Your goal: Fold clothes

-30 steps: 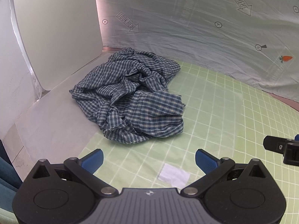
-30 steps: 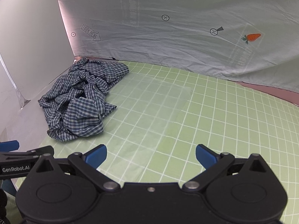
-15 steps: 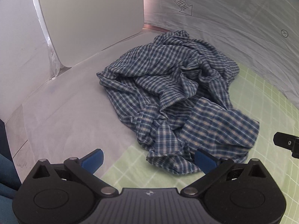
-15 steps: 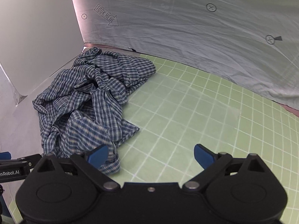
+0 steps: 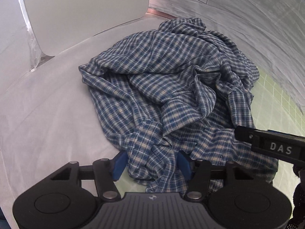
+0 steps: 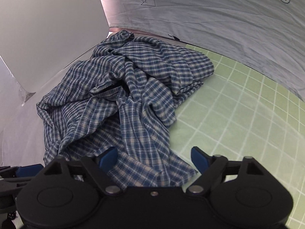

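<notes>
Straddling: left gripper (image 5: 151, 165) has its blue pads either side of a bunched fold at the shirt's near edge, low centre of the left view; jaws partly closed around the cloth, contact at the right pad looks likely, a firm pinch I cannot confirm.
Shirt place: shirt (image 5: 171, 87) lies crumpled in a heap, filling the middle of the left view, on white sheet (image 5: 47, 114) at frame left and running onto green mat (image 5: 274, 87) at frame right.
Key relation: cloth sits straight ahead of and between the left pads; heap's long axis runs from the lower centre up toward the upper right of that frame. Left gripper is the nearer one to a hold, by my reading.
Right gripper: right gripper (image 6: 154, 157) is spread wide over the shirt's (image 6: 133, 95) near corner, low centre of the right view; left pad over cloth, right pad over bare mat (image 6: 238, 114); holds nothing. Its dark body also pokes in at the right edge of the left view.
Fabric: thin woven check, blue and cream, limp; deep soft creases, layers overlapping, a stitched hem visible by the left pads. Likely to drag and sag when lifted.
Mat: smooth, pale grid lines.
Backdrop: wrinkled grey cloth (image 6: 209, 19) with printed arrow, upper part of the frame.
Fold state: no flat panel or squared edge showing; shirt is not folded now.
</notes>
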Action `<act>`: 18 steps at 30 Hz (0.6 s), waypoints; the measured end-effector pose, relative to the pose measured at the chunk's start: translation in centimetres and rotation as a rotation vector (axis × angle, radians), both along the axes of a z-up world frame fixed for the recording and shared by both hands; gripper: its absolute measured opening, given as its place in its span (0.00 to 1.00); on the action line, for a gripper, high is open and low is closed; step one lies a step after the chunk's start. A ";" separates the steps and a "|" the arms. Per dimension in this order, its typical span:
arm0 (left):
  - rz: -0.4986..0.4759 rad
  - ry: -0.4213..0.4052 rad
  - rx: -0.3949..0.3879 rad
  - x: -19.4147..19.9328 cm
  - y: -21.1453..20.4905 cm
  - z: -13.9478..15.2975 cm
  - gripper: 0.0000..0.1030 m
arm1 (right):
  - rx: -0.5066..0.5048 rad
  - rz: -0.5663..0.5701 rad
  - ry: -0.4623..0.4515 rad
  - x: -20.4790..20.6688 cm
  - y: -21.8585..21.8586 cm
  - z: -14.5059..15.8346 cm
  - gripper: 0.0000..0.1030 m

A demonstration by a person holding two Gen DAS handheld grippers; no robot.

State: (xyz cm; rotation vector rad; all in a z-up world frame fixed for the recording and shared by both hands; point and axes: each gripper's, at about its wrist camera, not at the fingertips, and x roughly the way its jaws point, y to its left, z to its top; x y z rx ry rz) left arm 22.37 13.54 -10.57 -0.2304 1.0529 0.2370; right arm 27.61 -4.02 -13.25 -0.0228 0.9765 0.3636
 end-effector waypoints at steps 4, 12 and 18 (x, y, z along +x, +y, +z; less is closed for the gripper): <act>-0.046 0.005 0.018 0.5 -0.7 -0.1 0.23 | 0.039 0.048 0.019 0.0 -0.2 -0.5 0.35; -0.185 -0.023 0.004 -2.5 -3.1 1.3 0.09 | 0.017 0.051 -0.032 -2.9 -3.9 0.4 0.05; -0.301 -0.045 -0.026 -6.4 -7.1 2.7 0.09 | -0.086 -0.111 -0.063 -8.6 -11.5 1.1 0.03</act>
